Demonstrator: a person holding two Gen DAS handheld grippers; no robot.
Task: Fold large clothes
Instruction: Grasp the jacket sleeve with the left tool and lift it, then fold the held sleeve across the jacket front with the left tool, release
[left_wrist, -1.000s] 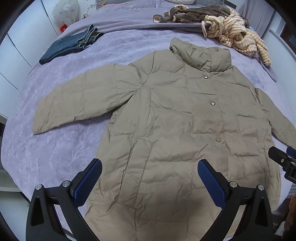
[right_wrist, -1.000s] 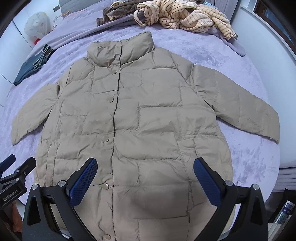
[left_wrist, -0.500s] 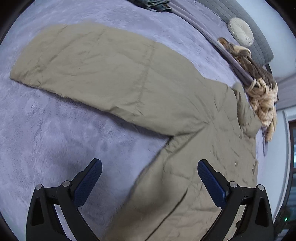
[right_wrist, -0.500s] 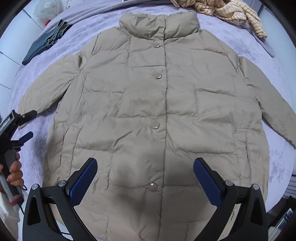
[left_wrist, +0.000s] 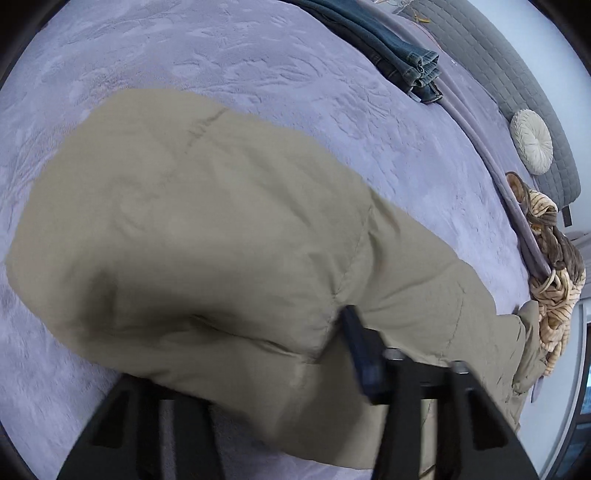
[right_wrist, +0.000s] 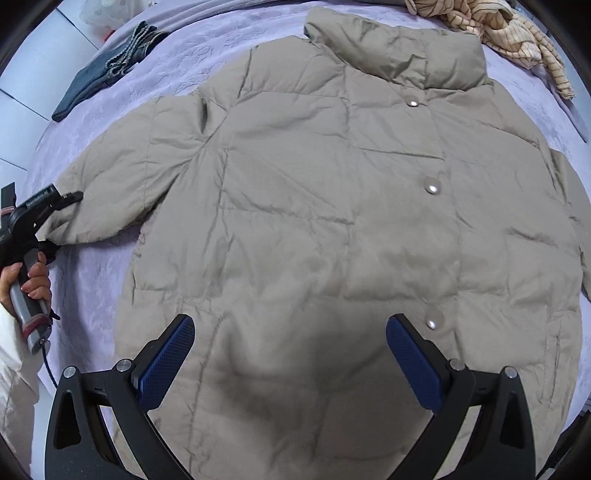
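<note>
Khaki puffer coat (right_wrist: 332, 229) lies flat, buttoned, on the purple bed (right_wrist: 92, 280). L gripper (right_wrist: 61, 218) has just closed, pinching the coat's sleeve cuff (left_wrist: 155, 258); R gripper (right_wrist: 291, 354) hovers over the coat's lower front, jaws wide, nothing between. Folded jeans (right_wrist: 107, 77) beyond that sleeve.

The khaki jacket (right_wrist: 332, 229) covers most of the bed (right_wrist: 96, 280). Bare cover lies left of the sleeve (left_wrist: 177, 229); folded jeans (right_wrist: 107, 70) and striped clothes (right_wrist: 509, 33) crowd the far edge.
</note>
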